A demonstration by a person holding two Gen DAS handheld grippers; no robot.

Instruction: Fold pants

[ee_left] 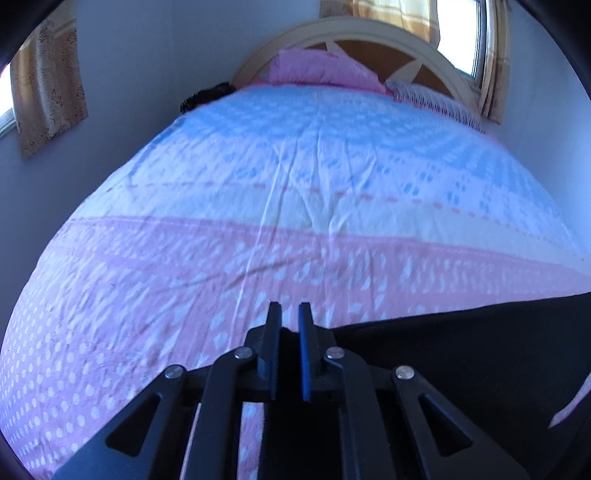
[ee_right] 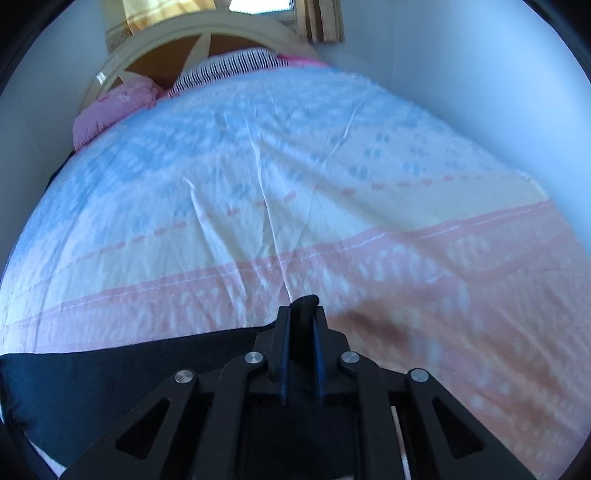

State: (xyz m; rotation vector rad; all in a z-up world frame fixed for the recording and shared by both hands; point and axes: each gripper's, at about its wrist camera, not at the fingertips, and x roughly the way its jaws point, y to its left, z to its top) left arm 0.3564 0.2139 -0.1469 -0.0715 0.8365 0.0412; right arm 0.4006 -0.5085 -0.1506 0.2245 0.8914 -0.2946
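Black pants (ee_left: 461, 354) stretch across the near end of the bed, running off to the right in the left wrist view and to the left as pants (ee_right: 110, 373) in the right wrist view. My left gripper (ee_left: 290, 314) is shut on one end of the pants, with dark cloth pinched low between its fingers. My right gripper (ee_right: 303, 312) is shut on the other end, and a bunch of black cloth pokes out past its fingertips. The cloth hangs taut between the two grippers, just above the bedspread.
The bed carries a pink, cream and blue patterned bedspread (ee_left: 295, 177). Pink pillows (ee_left: 317, 70) and a striped cushion (ee_right: 229, 66) lie at the curved headboard (ee_right: 192, 33). Walls close in on both sides, and curtained windows sit behind the headboard.
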